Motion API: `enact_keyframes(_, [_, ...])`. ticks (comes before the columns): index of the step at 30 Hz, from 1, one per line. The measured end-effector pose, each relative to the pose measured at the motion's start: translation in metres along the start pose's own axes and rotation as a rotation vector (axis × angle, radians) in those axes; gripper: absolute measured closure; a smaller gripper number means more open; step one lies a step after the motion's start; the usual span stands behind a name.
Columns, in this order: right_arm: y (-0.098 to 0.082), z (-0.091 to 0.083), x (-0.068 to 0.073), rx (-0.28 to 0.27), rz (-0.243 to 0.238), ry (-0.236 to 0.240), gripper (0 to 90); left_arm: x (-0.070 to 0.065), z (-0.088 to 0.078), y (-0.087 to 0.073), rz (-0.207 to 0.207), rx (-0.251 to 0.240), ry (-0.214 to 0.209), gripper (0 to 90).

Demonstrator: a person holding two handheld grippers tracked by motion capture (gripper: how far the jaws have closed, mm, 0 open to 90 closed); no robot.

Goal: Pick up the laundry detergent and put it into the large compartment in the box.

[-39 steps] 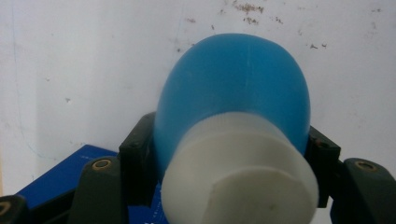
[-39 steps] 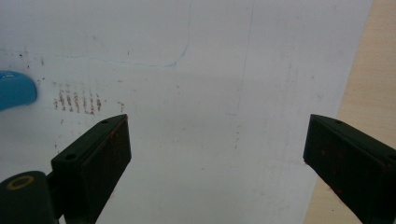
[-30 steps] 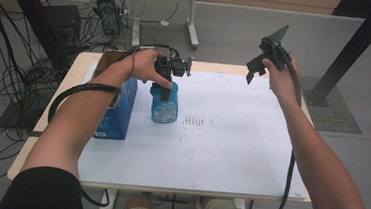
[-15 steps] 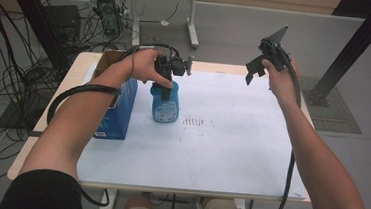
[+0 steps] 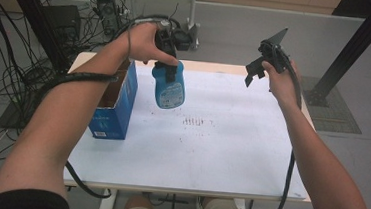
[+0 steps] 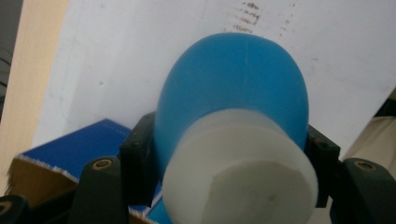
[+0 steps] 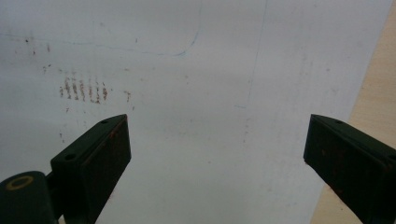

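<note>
A blue bottle (image 5: 169,89) with a white cap (image 6: 243,172) hangs in the air above the white table (image 5: 210,151), near its far left part. My left gripper (image 5: 169,63) is shut on the bottle's neck from above, its black jaws pressing both sides just below the cap. In the left gripper view the blue bottle (image 6: 233,88) points down at the table sheet. My right gripper (image 5: 254,72) is held up over the far right of the table, its jaws wide apart with nothing between them; the right gripper (image 7: 217,154) looks down on bare white sheet.
An open blue cardboard box (image 5: 116,101) stands at the table's left edge, just left of the lifted bottle. Faint brown marks (image 5: 196,121) stain the sheet near the middle. Cables and a black stand lie on the floor beyond the table.
The left hand has lifted the blue bottle off the table; it stood on the sheet before. The right hand has stayed where it was.
</note>
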State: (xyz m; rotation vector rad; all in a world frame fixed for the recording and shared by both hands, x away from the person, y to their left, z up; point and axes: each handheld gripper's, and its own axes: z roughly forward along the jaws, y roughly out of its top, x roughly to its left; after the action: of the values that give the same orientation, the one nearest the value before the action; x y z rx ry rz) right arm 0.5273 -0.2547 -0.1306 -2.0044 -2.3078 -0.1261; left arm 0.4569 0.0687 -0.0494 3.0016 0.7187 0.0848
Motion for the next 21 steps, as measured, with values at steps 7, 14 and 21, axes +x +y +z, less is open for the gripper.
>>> enact_keyframes(7, [-0.002, -0.002, 0.005, -0.002, -0.023, 0.005, 7.0, -0.005, -0.051, -0.002, -0.126, 0.001, 0.043, 37.3])
enact_keyframes(14, [-0.004, -0.01, 0.003, -0.009, -0.034, 0.008, 7.0, 0.001, -0.096, -0.014, -0.309, 0.015, 0.098, 37.4])
enact_keyframes(21, [-0.008, -0.017, -0.001, -0.022, -0.034, 0.013, 7.0, 0.014, -0.144, -0.038, -0.533, 0.004, 0.146, 37.4])
